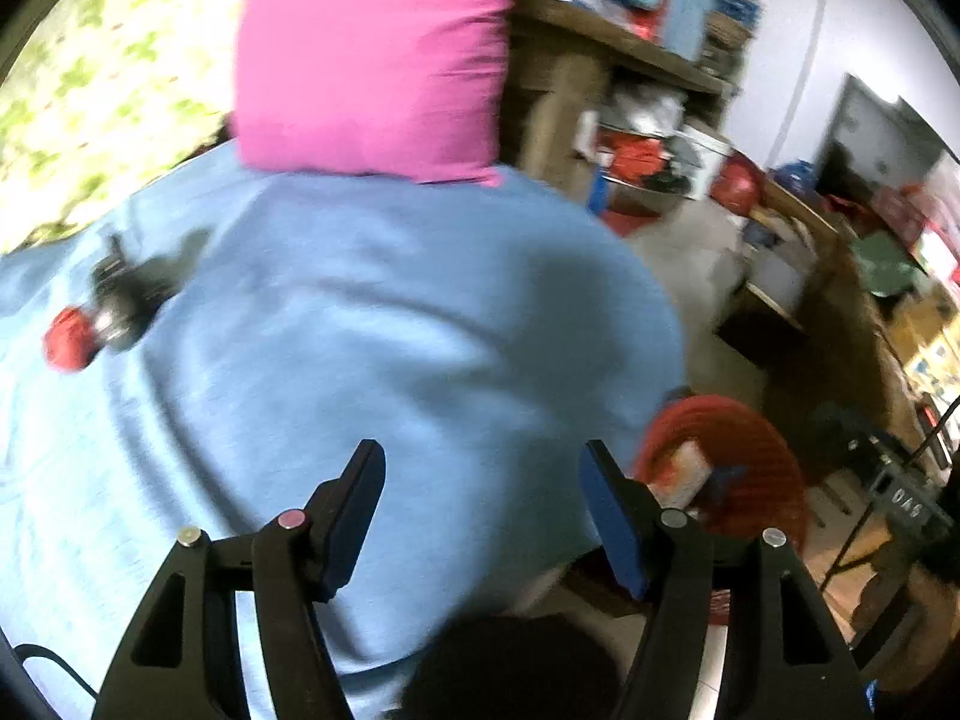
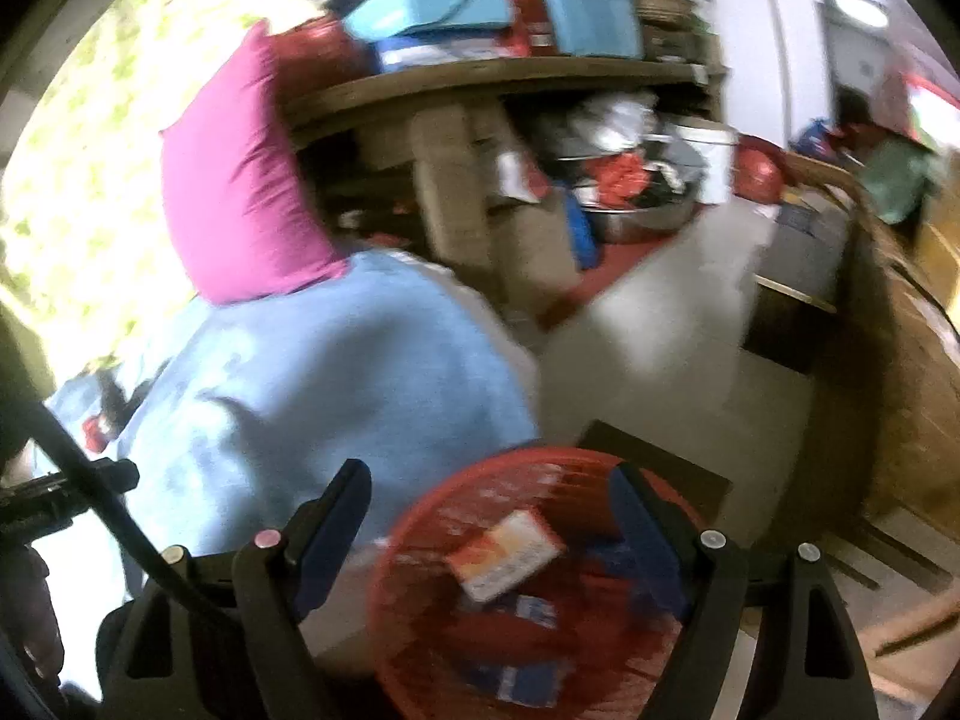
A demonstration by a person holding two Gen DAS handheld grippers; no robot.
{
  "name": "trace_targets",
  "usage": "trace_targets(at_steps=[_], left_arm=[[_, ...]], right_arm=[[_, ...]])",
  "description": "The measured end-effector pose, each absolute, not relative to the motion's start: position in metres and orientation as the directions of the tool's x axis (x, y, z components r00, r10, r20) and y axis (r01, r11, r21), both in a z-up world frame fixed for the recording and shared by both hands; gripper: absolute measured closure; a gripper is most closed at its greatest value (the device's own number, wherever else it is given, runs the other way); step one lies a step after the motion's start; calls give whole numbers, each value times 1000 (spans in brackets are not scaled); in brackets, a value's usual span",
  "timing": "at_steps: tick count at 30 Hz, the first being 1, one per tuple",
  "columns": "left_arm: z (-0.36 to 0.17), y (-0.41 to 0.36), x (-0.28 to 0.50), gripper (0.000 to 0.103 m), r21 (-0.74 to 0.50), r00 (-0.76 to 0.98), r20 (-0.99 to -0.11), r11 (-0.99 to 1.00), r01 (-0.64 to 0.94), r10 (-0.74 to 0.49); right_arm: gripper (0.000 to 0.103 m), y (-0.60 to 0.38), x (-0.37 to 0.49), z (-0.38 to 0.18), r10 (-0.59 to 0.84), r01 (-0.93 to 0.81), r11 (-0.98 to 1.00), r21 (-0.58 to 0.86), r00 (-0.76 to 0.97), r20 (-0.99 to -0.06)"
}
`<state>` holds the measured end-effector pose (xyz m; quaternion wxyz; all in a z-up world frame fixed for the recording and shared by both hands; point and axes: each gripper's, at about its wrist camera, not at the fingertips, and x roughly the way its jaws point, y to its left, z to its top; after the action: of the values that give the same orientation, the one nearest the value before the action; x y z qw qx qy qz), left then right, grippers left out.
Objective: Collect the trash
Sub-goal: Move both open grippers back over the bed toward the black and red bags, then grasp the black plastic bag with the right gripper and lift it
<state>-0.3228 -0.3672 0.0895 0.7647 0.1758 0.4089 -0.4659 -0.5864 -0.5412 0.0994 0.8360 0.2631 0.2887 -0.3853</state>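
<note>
A red mesh basket stands on the floor beside the bed and holds a white and orange carton and blue wrappers. It also shows in the left wrist view. My right gripper is open and empty, right above the basket. My left gripper is open and empty over the blue bedsheet. A red and dark object lies on the sheet at the far left; it is blurred.
A pink pillow leans at the head of the bed. Wooden shelves packed with boxes, a metal basin and a white bucket stand behind. A wooden cabinet lines the right side, with grey floor between.
</note>
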Motion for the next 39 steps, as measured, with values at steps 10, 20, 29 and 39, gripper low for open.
trace_targets(at_steps=[10, 20, 29, 39], left_arm=[[62, -276, -251, 35, -74, 360, -813, 695, 715, -457], [51, -217, -199, 35, -41, 461, -801, 802, 596, -383], [33, -186, -160, 35, -45, 507, -791, 859, 510, -342], [24, -157, -129, 35, -97, 532, -784, 909, 405, -320]], right_arm=[[19, -492, -481, 121, -387, 633, 756, 166, 637, -667], [19, -446, -386, 130, -279, 476, 872, 119, 680, -678], [19, -411, -294, 128, -205, 344, 936, 70, 697, -687], [19, -387, -145, 99, -54, 199, 972, 124, 703, -709]])
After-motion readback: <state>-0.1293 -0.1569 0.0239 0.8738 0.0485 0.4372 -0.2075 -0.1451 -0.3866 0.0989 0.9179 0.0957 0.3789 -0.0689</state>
